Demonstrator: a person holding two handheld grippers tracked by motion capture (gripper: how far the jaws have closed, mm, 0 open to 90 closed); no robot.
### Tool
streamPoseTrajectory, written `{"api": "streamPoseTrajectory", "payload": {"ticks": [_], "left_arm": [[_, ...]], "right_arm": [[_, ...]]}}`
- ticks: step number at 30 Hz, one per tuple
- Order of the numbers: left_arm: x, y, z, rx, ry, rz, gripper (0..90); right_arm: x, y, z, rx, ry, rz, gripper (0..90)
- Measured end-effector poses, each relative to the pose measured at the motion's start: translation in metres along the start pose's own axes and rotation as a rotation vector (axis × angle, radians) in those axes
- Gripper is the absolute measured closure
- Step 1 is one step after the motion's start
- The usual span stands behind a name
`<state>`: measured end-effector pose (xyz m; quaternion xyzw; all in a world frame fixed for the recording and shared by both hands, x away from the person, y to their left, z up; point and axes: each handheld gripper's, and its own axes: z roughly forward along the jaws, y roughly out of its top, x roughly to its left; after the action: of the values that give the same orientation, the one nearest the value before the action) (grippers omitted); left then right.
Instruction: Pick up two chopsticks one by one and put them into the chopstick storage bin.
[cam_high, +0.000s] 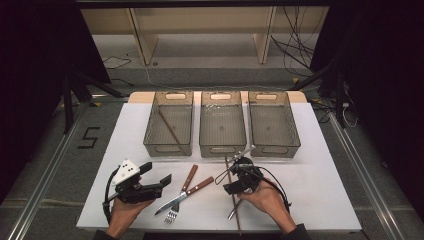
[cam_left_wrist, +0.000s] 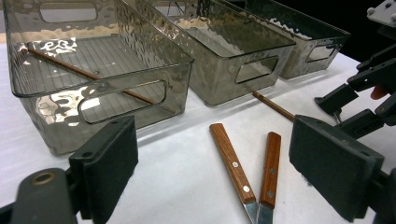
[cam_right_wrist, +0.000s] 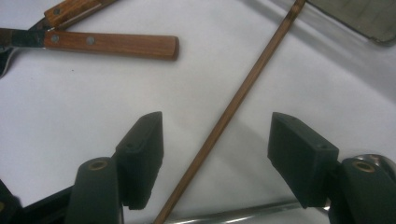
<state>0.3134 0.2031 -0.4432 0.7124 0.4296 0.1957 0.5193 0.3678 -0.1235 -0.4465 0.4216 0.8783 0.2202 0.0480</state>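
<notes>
Fingers (cam_right_wrist: 140, 158) straddle chopstick (cam_right_wrist: 233, 100) (right gripper (cam_right_wrist: 219, 154), spread).

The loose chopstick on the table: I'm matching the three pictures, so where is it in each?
High view: the loose chopstick lies under the right gripper.
Left gripper view: right of centre.
Right gripper view: diagonal, centre.
Shared landmark: wooden-handled knife.

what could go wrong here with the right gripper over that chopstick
The right gripper is open, straddling the loose chopstick; the thin stick may roll or pivot as the jaws close. A metal utensil lies just beneath, so it might get caught too. The knife and fork lie crossed nearby.
</notes>
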Motion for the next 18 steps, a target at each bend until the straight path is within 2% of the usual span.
{"api": "streamPoseTrajectory", "payload": {"ticks": [18], "left_arm": [[-0.0002, 0.0000, 0.0000, 0.000, 0.001, 0.001, 15.1]], "right_arm": [[0.0065, -0.0012, 0.0104, 0.075, -0.023, -0.029, 44.4]]}}
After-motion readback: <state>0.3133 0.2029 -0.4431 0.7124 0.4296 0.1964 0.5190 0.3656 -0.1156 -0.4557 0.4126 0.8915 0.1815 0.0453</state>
